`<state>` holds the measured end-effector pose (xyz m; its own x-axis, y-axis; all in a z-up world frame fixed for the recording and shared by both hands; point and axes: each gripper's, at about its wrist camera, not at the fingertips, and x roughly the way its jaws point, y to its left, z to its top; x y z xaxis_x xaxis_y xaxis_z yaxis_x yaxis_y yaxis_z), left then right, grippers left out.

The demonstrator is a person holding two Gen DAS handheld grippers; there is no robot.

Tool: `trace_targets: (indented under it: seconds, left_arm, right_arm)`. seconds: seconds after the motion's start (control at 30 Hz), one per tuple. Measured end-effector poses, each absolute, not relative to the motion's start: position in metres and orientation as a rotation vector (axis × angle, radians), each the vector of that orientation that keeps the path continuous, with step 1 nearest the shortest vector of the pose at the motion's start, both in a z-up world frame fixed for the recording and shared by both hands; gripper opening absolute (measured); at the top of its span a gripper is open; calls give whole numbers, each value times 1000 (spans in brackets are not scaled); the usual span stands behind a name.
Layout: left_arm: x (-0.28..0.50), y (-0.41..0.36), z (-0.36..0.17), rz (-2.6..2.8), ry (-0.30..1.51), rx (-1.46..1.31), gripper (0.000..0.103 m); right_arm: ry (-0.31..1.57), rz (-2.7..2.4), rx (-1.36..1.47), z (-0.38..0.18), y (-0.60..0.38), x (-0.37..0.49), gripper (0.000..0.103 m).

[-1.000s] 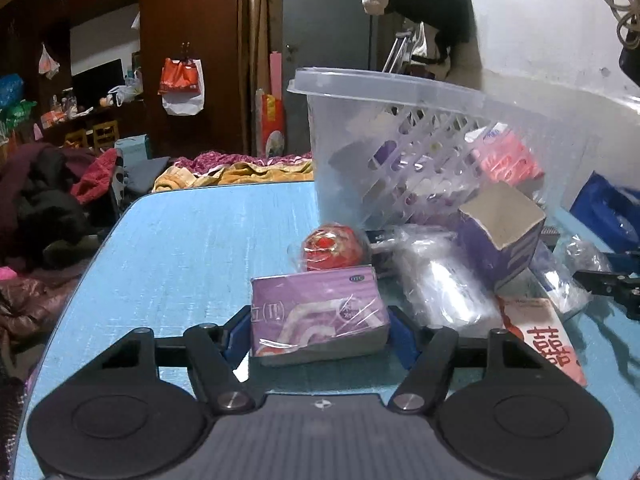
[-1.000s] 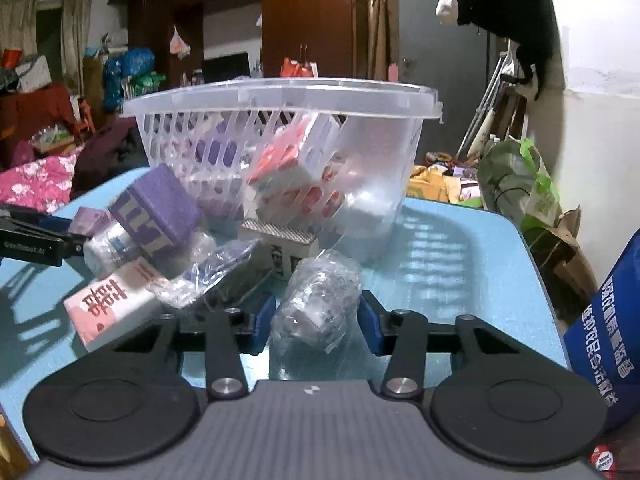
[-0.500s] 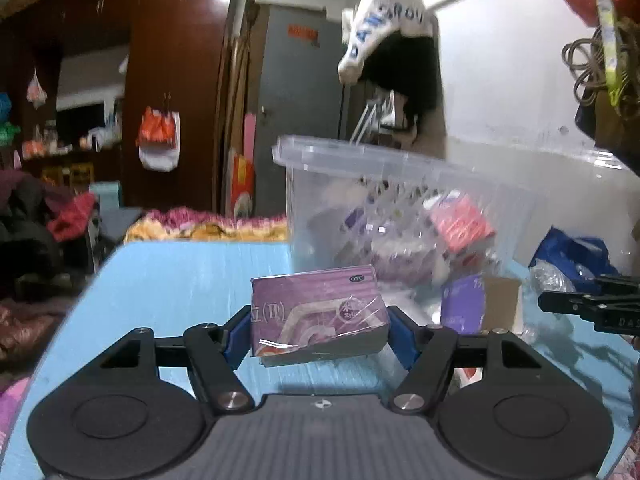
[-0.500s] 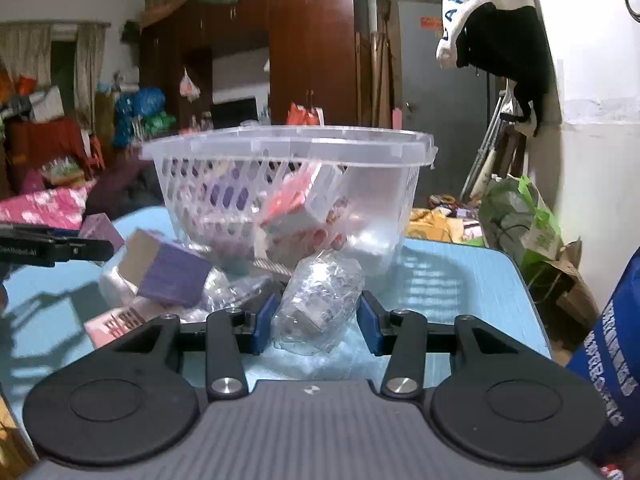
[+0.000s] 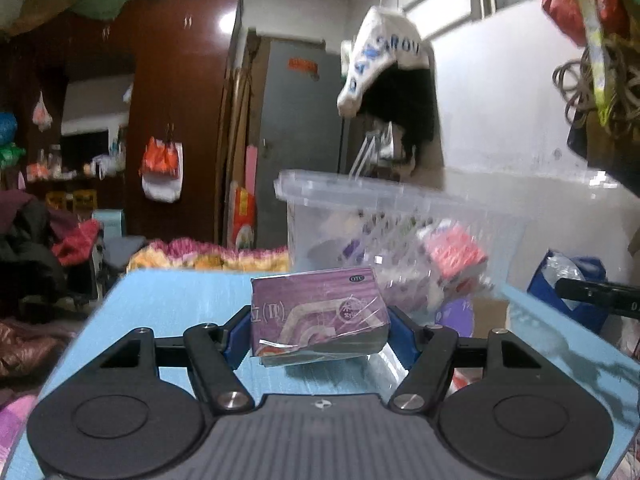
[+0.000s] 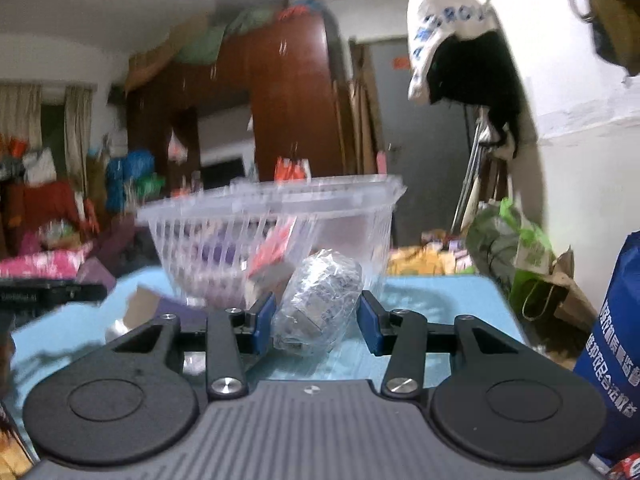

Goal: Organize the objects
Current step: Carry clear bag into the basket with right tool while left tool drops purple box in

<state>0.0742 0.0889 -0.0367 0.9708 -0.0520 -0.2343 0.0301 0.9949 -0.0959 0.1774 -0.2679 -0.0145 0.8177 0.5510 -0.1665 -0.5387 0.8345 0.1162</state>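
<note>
Purple shrink-wrapped box and crinkly clear-wrapped bundle, each clamped

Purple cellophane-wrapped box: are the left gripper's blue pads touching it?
Touching. The left wrist view shows the purple cellophane-wrapped box clamped in the left gripper, both blue pads against its ends.

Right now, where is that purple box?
In the left wrist view, the purple box sits clamped in the left claw, above the blue table, before the clear basket.
</note>
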Motion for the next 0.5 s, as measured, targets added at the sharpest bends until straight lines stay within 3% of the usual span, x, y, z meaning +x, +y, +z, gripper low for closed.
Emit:
trace_targets:
  seconds: [0.1,0.2,0.33,0.43,0.47,0.5]
  left_arm:
    - [66,88,-23,-84,203,-140,72]
    - [72,72,27,-128,138,-74,72]
    - [132,56,95,-184,172,-94,72]
    - [178,35,113,-168,226,-31,72]
    - [190,29,112,-155,237,-25,73]
    - [201,24,108,-155,239,-22,81]
  right_arm:
    - [140,580,96,-1,-276,165,48]
    - [82,607,55,41,-269,166,49]
    - [111,627,-75,108,-230,214,49]
    - [180,602,-152,125,-201,256,49]
    - [198,594,-165,123,-194,266,50]
    - [212,587,-168,121,-189,274,62]
